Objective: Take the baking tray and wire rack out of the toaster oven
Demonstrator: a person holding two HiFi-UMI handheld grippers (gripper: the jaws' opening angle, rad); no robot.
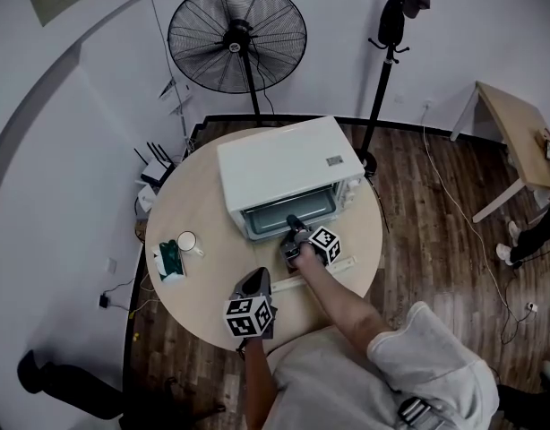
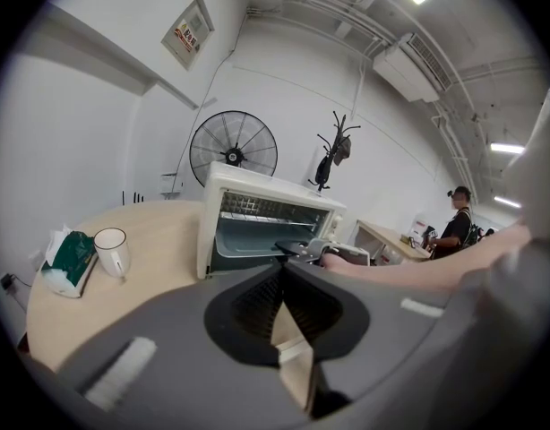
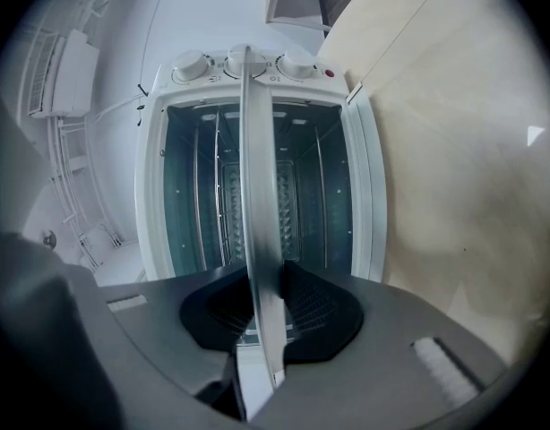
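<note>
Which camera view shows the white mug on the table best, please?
The left gripper view: the white mug stands upright and near, rim and side clear, beside a green packet. The head view shows it small, from above. The right gripper view misses it.

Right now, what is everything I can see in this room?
Table: one, pale wood, round, centre.
Toaster oven: one, white, on the table, open.
Baking tray: one, silver, at the oven mouth.
Mug: one, white, table's left side.
Tissue pack: one, green, beside the mug.
Fan: one, black, behind the table.
Coat stand: one, black, right of the fan.
Side table: one, pale wood, far right.
Right hand-held gripper: grey, shut on the baking tray.
Left hand-held gripper: grey, shut, empty, near table edge.
</note>
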